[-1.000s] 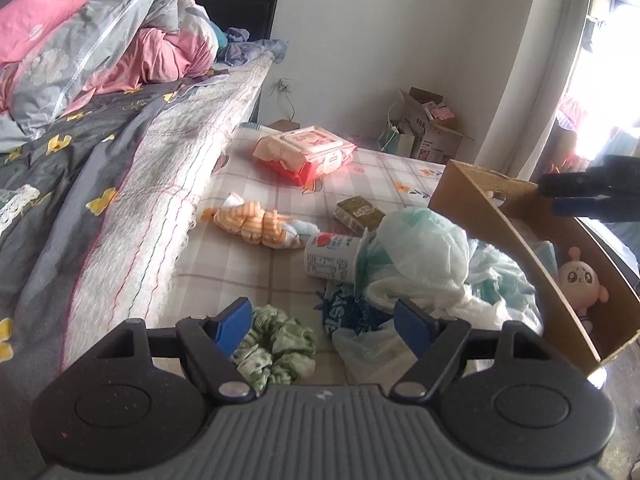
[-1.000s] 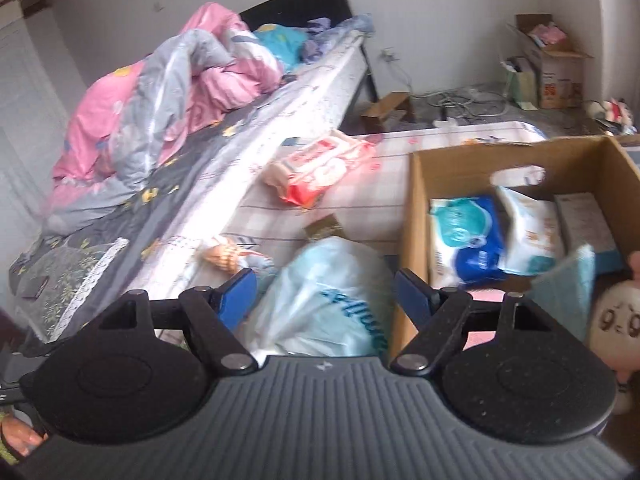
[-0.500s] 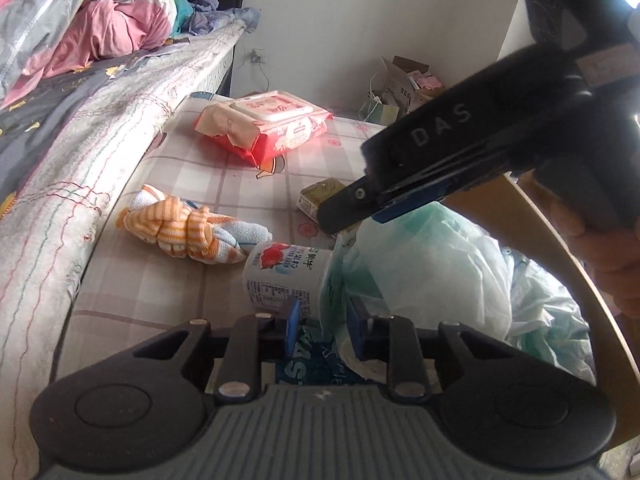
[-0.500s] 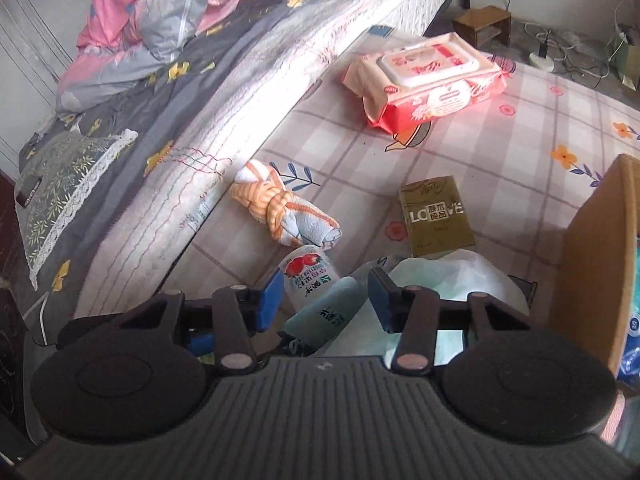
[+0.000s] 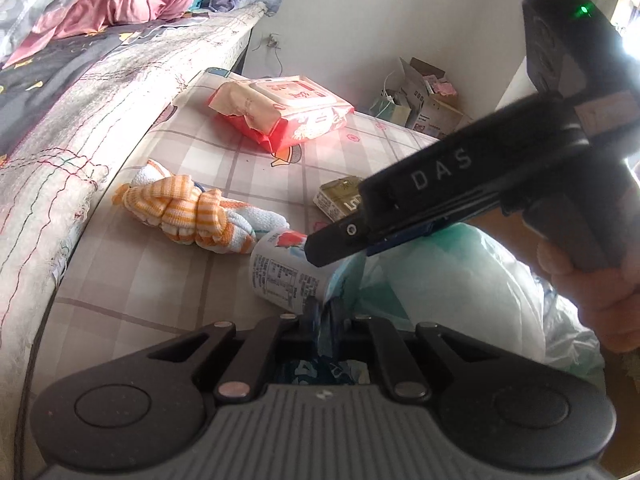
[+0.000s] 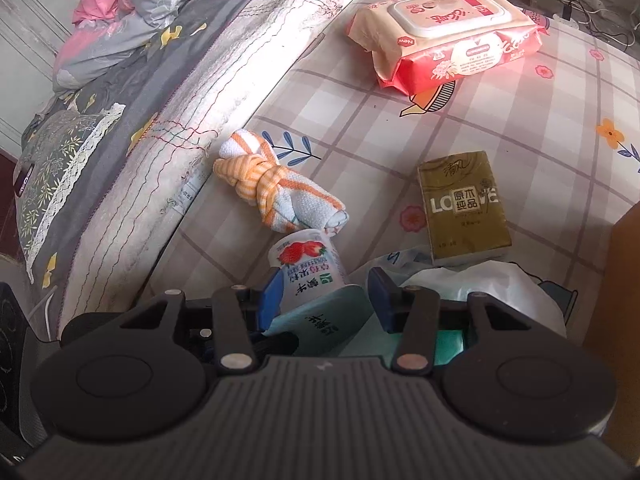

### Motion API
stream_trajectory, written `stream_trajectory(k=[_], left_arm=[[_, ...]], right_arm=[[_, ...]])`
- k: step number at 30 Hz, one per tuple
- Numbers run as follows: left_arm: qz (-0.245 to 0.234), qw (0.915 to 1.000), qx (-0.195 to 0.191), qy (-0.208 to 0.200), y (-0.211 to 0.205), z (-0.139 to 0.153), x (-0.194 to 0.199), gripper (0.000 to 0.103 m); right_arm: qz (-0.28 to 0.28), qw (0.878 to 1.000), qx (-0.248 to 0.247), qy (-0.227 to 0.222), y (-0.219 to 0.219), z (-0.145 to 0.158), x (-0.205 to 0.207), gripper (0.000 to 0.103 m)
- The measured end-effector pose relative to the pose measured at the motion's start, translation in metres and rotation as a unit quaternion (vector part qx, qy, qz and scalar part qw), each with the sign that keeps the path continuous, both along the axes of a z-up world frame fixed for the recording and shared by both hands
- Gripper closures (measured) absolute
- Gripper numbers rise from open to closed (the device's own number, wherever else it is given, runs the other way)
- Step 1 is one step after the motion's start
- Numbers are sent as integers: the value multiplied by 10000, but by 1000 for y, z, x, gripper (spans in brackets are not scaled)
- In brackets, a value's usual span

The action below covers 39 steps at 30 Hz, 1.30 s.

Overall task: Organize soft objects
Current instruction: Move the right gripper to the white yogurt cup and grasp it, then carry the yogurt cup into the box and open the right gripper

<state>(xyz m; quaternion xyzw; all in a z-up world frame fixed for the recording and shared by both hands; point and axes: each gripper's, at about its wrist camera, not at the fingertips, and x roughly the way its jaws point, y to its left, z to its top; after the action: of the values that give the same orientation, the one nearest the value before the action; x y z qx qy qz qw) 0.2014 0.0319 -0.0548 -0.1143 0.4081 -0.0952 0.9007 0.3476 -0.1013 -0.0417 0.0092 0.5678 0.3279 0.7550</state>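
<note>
A teal and white plastic bag [image 5: 452,280] lies bulging on the checked floor mat [image 5: 224,160]. My left gripper [image 5: 326,316] is shut on a thin fold of its teal edge. My right gripper [image 6: 326,300] comes down from above, its blue pads [image 6: 272,300] pressing a wider fold of the same bag [image 6: 320,320]. In the left wrist view the right gripper [image 5: 332,240] crosses above the bag, held by a hand [image 5: 592,292]. A strawberry yogurt cup [image 6: 308,260] lies on its side just past the fingertips. A knotted orange-striped towel [image 6: 280,192] rests beyond it.
A red wet-wipes pack [image 6: 448,36] and an olive tissue packet [image 6: 464,208] lie farther out on the mat. The bed [image 6: 160,80] with its grey quilt runs along the left. A cardboard box wall [image 6: 624,280] stands at the right. Small boxes [image 5: 424,100] sit in the far corner.
Both grippers came down and forward from wide open. The left jaws shut on the bag's edge. The right jaws narrowed onto the bag, and the right gripper swung in over it.
</note>
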Motion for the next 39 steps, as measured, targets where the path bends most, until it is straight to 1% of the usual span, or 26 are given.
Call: stream_trajectory(k=[4,7,10,15,18,19,21,25,27,29,33,37,39], left_arm=[[141,9997,-198,49,14,4,2,97],[291,9992,-259,21,23,8,3,96],[446,9980,-448,50,37,11,8,96],[686,9959,-590,20,54,14,17,94],[775,9951,-602,78,60,13,26,93],[767,9950,-618,137,61,12,29,91],[818,9941,-690,155,64,10,31,85],[790,9937,-767,188,65,10,38,84],[791,9941,-716,177,63,10,38,84],[808,9945,-634,188,61,12,39,84],[770,9946,-678,155,62,21,30,84],[670,9958,-632,-5,54,41,12,84],[594,9962,-634,-79,48,53,1,84]], right_arm=[[-82,9998,165,99,2,4,2,55],[-172,9989,384,225,2,8,6,55],[-330,9970,586,383,4,8,14,54],[-654,9906,1000,670,6,-2,27,53],[-769,9882,1047,813,8,-12,31,53],[-784,9877,1058,838,9,-14,32,53],[-835,9864,1102,893,9,-18,33,55],[-935,9845,1212,856,9,-18,35,66],[-963,9852,1165,806,10,-18,36,68],[-944,9866,1108,734,11,-18,36,73],[-909,9871,1103,727,9,-14,29,76],[-836,9874,1156,685,1,-1,16,76],[-864,9857,1263,704,-6,8,7,76]])
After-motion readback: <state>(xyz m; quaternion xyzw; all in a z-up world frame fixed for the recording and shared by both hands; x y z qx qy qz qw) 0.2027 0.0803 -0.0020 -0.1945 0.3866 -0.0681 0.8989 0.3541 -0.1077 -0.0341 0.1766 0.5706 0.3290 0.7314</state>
